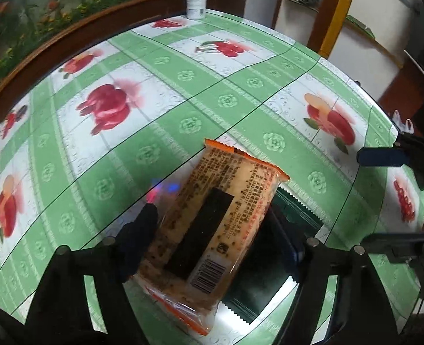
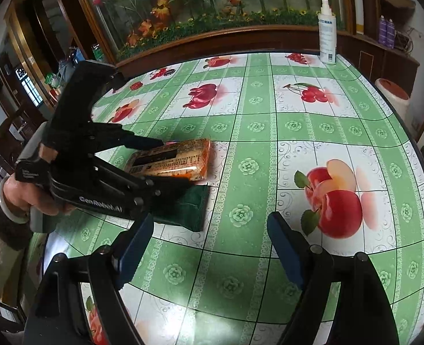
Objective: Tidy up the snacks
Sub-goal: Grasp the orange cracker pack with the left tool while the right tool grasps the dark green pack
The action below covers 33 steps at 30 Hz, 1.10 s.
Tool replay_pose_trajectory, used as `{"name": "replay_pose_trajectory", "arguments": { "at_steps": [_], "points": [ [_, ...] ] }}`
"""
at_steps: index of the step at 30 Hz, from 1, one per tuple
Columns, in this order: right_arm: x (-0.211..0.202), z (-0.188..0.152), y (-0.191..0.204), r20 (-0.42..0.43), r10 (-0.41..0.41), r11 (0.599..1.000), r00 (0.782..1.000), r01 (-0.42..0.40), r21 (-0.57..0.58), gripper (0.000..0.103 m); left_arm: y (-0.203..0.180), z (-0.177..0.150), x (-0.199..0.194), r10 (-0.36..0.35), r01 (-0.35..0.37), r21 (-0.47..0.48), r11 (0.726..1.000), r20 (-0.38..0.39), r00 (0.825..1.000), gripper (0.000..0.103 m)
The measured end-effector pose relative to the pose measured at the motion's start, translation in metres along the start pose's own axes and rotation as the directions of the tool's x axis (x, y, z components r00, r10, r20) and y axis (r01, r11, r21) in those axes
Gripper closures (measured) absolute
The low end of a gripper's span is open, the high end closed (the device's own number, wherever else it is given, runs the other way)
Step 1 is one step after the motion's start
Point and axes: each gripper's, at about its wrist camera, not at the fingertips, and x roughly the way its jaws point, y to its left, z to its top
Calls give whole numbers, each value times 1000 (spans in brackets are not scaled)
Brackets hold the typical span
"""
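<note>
Orange snack pack (image 1: 212,224) clamped in left claw (image 1: 220,230) | right claw (image 2: 209,244) agape, empty

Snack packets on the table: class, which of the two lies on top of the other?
The orange-edged clear packet, printed side up, lies on the dark green packet, flat on the tablecloth.

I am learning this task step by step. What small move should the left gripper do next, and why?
Probably close the left gripper fully on the orange snack pack and lift it. The pack sits between its fingers, on top of the dark green packet; the right gripper is open and empty.
</note>
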Motion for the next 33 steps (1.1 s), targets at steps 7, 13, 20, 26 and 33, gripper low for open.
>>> {"name": "replay_pose_trajectory", "arguments": {
  "at_steps": [7,13,20,26,33],
  "points": [
    [13,2,15,-53,-31,997,998,27,-76,22,22,-24,-22,42,-44,-207,977,-13,999,34],
    [31,6,38,-97,-15,985,995,-2,-170,22,33,-55,-51,120,-130,-390,912,-50,992,34],
    [56,40,43,-84,-75,980,994,58,-191,22,19,-99,-82,194,-200,-498,844,-64,979,36],
    [92,58,39,-147,-279,929,949,228,-291,22,-1,-122,-99,220,-215,-540,814,-56,974,36],
    [42,-3,50,-228,-106,952,968,33,-303,21,-14,-155,-108,209,-203,-583,786,-59,976,36]
  ]
}}
